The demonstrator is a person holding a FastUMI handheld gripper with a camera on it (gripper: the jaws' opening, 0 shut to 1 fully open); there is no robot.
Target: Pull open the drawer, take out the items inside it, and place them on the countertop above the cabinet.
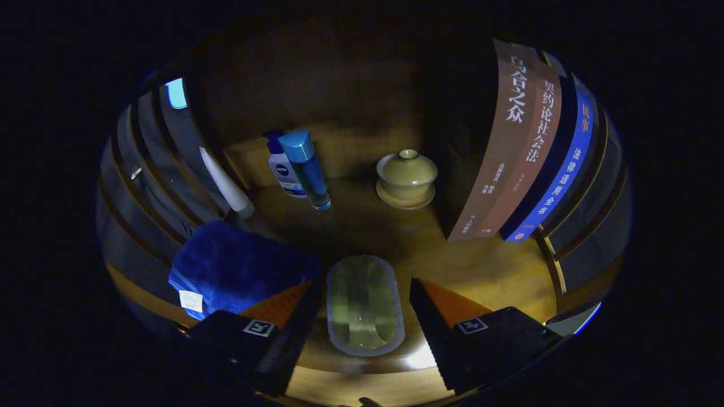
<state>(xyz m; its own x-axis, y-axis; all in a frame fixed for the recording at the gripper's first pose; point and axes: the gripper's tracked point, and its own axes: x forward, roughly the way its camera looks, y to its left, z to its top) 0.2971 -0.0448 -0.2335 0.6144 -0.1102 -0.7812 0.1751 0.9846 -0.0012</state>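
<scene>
Gripper [362,316] spread wide around the flat oval item [363,305], untouched; bare countertop [481,265] at twelve o'clock.

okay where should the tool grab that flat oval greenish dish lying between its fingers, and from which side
Judging by its pose, take the oval dish across its narrow middle, coming down from above. It lies flat on the wooden countertop with its long axis running away from the tool, so the two long rims face the open fingers. The blue towel sits close beside it, leaving little room.
</scene>
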